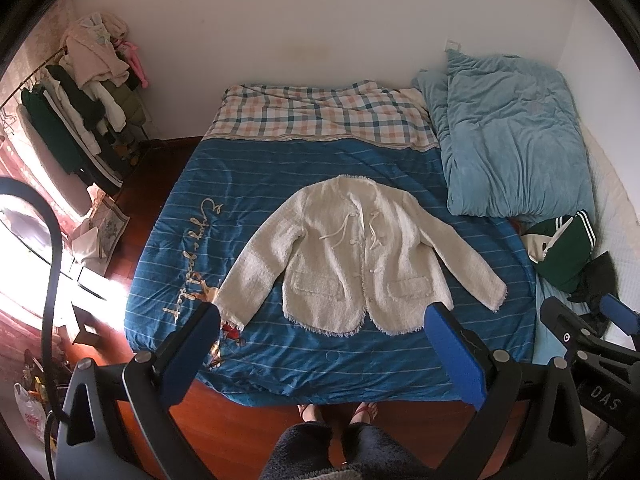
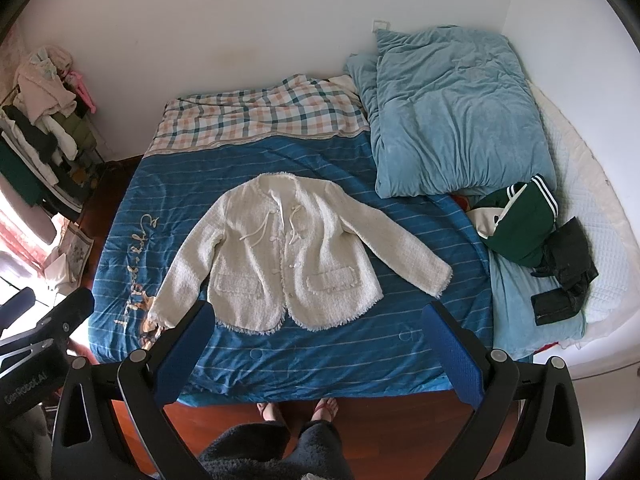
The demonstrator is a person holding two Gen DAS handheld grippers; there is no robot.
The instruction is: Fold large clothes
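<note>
A cream tweed jacket (image 1: 352, 256) (image 2: 288, 256) lies flat and face up on the blue striped bedspread (image 1: 304, 352) (image 2: 328, 352), sleeves spread to both sides, hem toward me. My left gripper (image 1: 320, 322) hovers high above the near bed edge, open, with nothing between its blue pads (image 1: 456, 356). Likewise my right gripper (image 2: 318, 320) is open and holds nothing, above the hem. The right gripper (image 1: 584, 320) also shows at the right edge of the left wrist view. Part of the left gripper (image 2: 44, 320) appears at the left of the right wrist view.
A light blue duvet (image 2: 452, 120) is bunched at the bed's far right, with a green garment (image 2: 516, 224) and black clothes (image 2: 568, 268) beside it. A plaid sheet (image 2: 264, 116) lies near the wall. A loaded clothes rack (image 1: 84, 112) stands left. A person's feet (image 1: 340, 412) are on the wooden floor.
</note>
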